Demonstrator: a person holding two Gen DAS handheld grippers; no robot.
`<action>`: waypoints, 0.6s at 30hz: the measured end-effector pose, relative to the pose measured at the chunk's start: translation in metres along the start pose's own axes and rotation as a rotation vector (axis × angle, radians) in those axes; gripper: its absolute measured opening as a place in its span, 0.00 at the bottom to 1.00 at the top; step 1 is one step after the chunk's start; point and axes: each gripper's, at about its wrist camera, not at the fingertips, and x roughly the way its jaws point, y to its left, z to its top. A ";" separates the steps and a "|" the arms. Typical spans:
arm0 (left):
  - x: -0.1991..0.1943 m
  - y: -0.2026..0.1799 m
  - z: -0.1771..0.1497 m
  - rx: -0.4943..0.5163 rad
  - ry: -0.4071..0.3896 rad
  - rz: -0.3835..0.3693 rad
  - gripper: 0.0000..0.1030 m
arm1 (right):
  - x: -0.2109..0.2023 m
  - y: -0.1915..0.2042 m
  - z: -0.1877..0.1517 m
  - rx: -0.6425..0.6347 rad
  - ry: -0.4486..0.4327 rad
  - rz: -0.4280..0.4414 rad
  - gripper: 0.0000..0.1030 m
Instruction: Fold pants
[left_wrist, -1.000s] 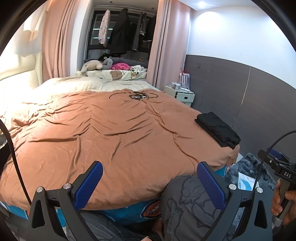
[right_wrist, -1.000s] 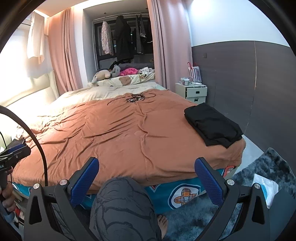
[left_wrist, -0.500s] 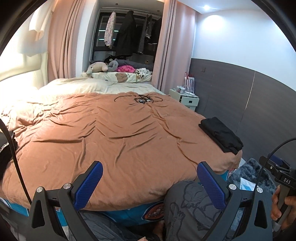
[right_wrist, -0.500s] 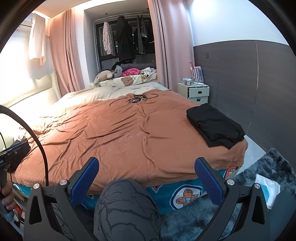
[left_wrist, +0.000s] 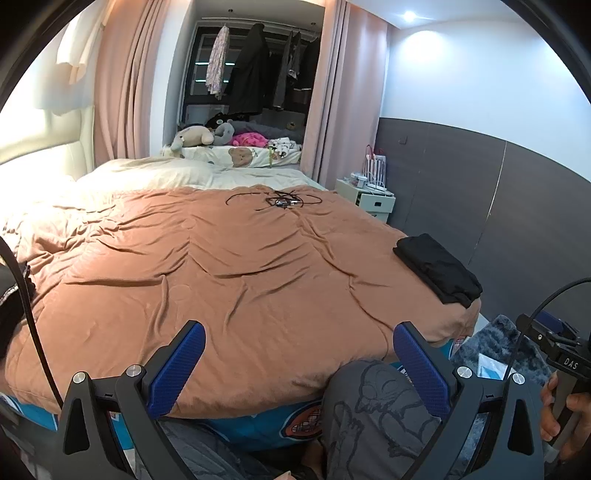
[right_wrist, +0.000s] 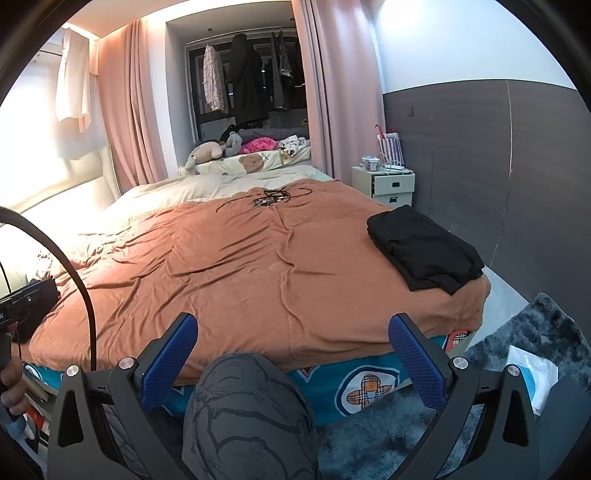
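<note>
A wide bed (right_wrist: 229, 280) fills both views, covered by a creased orange-brown blanket (left_wrist: 207, 280) that hangs over the near edge, with a blue patterned sheet (right_wrist: 369, 387) showing below. Folded black pants (right_wrist: 421, 247) lie on the blanket at the right near corner, close to the edge. A tangle of black cable (left_wrist: 280, 201) rests on the blanket's far end. Beyond it lies a cream cover (left_wrist: 177, 177), then a bear-print pillow (right_wrist: 255, 162) and soft toys (left_wrist: 192, 136).
</note>
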 end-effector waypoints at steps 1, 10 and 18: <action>0.000 0.000 0.000 0.001 0.000 0.000 0.99 | 0.000 0.000 0.000 0.001 0.000 0.001 1.00; 0.000 -0.001 0.000 0.000 0.000 -0.001 1.00 | 0.000 0.000 -0.001 0.000 0.002 0.007 1.00; -0.002 -0.002 -0.001 -0.005 0.003 -0.001 0.99 | 0.000 0.005 -0.001 -0.002 0.010 0.010 1.00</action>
